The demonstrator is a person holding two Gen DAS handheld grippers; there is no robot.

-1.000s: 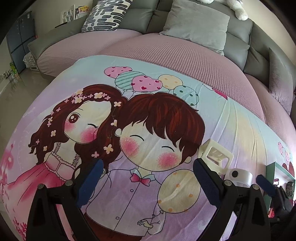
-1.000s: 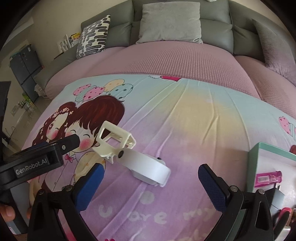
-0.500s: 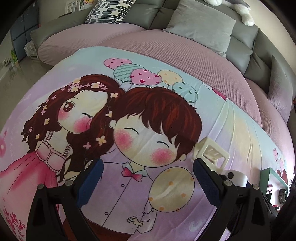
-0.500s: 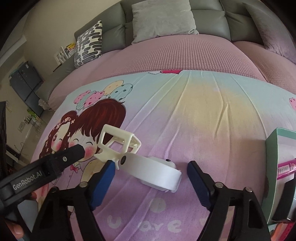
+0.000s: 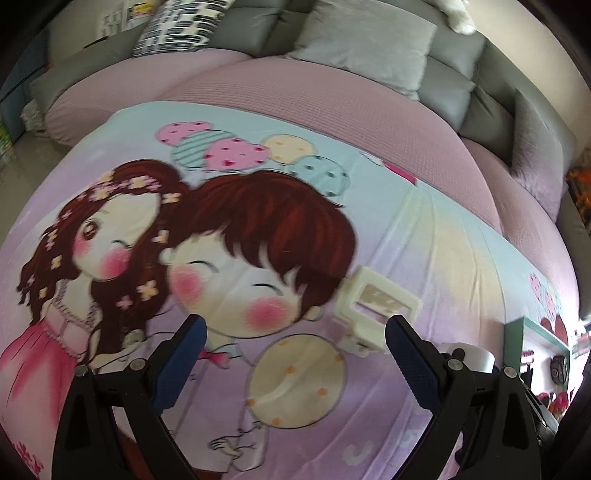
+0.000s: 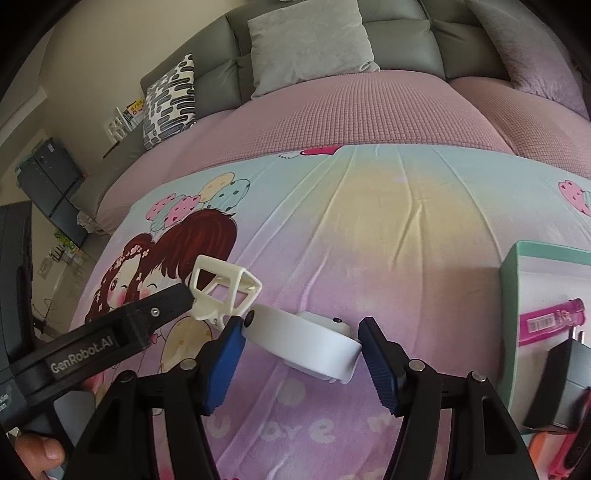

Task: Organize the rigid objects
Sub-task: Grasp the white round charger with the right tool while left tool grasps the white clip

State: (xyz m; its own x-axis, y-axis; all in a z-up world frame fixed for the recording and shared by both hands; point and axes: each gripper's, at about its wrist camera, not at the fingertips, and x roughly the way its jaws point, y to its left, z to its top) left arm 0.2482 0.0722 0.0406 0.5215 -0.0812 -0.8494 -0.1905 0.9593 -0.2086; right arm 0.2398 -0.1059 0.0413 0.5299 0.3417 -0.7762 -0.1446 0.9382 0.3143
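While the right gripper [image 6: 299, 354] is closing its jaws around the white device [image 6: 306, 343] at lower centre, pads not yet pressing, the left gripper [image 5: 295, 354] is hanging empty, jaws apart, beside it.

Grey sofa [image 6: 332, 33], pink cover [image 6: 351, 110], cushions [image 6: 306, 40]

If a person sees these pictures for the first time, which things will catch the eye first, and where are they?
First comes the cartoon blanket with a girl and boy, spread over the pink sofa. Near its front edge lies a white device with a cream frame on its left end. The right gripper is closing around the device, and a teal box stands at the right.
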